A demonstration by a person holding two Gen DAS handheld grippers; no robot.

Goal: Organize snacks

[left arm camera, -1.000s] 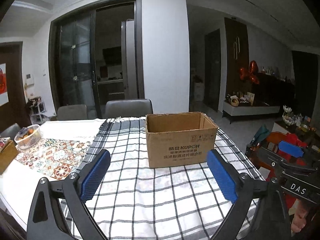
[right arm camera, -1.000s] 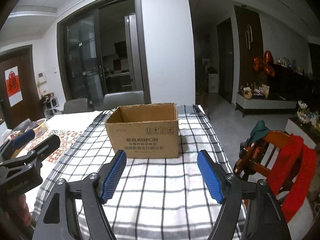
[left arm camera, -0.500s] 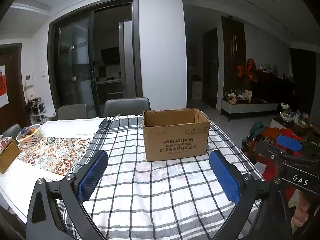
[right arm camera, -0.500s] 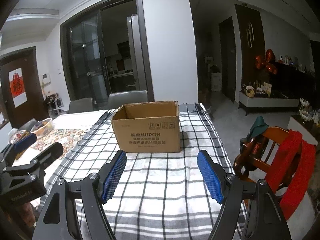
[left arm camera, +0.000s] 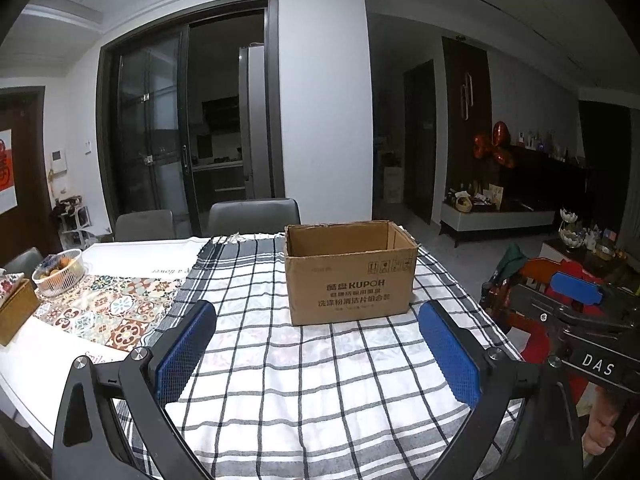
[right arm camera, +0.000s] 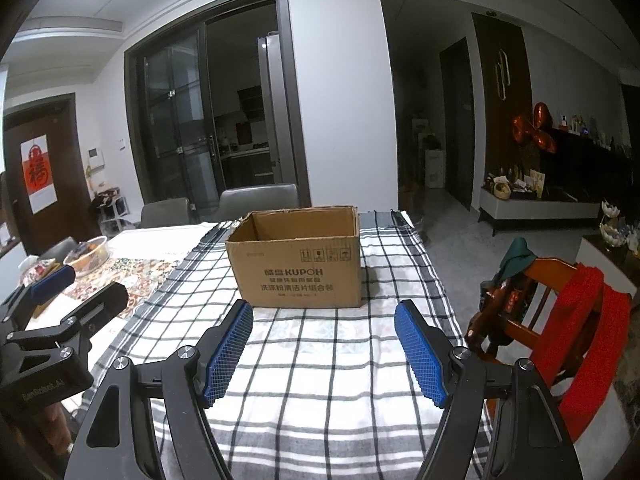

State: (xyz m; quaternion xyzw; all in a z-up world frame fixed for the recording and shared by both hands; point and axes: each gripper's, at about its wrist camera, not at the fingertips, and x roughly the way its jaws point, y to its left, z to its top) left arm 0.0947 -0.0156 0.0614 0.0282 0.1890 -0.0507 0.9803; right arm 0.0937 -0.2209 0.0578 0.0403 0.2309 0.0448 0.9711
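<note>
Cardboard box [left arm camera: 350, 276]: open-topped, at 12 o'clock on the checked cloth [left arm camera: 304, 380]; contents hidden.
Left gripper [left arm camera: 316, 354]: jaws spread, empty.
Right gripper [right arm camera: 324, 350]: jaws spread, empty.
Risk: light box may slide on loose cloth if nudged.
Room: dim dining area; snack basket [left arm camera: 60, 272] at 9 o'clock.

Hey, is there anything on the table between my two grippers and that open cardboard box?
Nothing visible. Only bare checked tablecloth lies between the open left gripper, the open right gripper and the cardboard box. The fruit basket sits far off to the left.
</note>
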